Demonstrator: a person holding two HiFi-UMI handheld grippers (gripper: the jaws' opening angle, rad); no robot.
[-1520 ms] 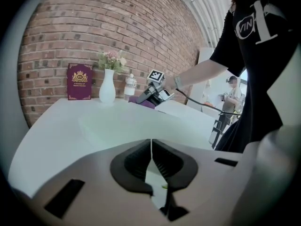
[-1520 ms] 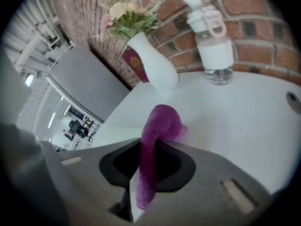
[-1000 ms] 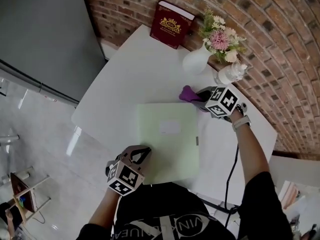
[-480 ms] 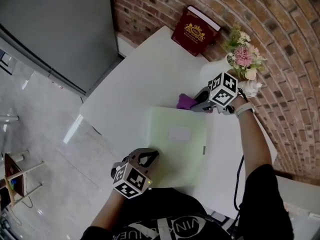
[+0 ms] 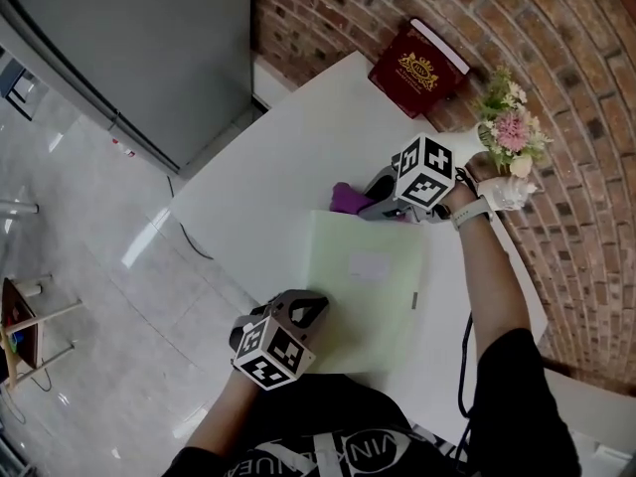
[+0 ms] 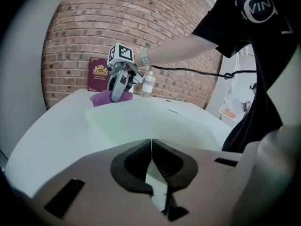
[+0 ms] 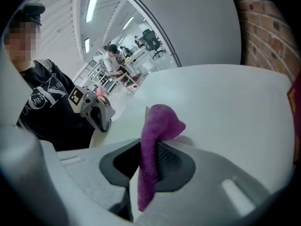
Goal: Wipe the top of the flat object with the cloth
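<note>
A pale green flat folder lies on the white table. A purple cloth sits at the folder's far left edge, and my right gripper is shut on it. In the right gripper view the cloth hangs pinched between the jaws of the right gripper. My left gripper is shut with nothing in it, its tips at the folder's near left edge. From the left gripper view, the shut left gripper points across the folder toward the cloth.
A dark red book leans against the brick wall at the back. A vase of flowers stands at the back right. A clear bottle stands by the wall. The table's left edge drops to a shiny floor.
My right gripper has carried the purple cloth leftward along the folder's far edge. The left gripper stays at the folder's near left edge. The head camera has shifted.
</note>
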